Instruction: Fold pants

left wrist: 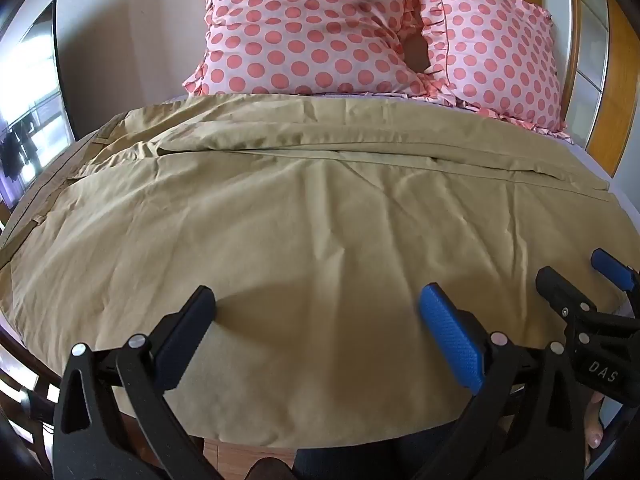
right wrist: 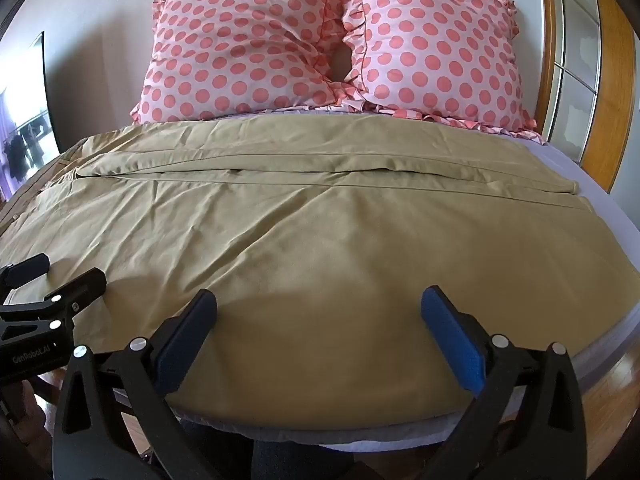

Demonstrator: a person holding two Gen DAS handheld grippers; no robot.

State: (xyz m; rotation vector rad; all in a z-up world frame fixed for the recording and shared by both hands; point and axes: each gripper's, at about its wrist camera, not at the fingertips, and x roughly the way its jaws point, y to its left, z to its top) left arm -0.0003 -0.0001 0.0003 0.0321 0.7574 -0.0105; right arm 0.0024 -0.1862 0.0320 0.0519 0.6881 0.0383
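The left tongs [left wrist: 316,320] hover spread and empty over the near edge of khaki pants [left wrist: 304,208] laid sideways across a bed [right wrist: 600,200], waistband far to their left. Just right, the right tongs [right wrist: 318,320] also gape empty. A shallow pinch risks catching one layer, skewing the fold.

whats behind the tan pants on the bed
Behind the tan pants stand two pink polka-dot pillows side by side against the wall, with a strip of lilac sheet showing at the right. What lies under the pants is covered.
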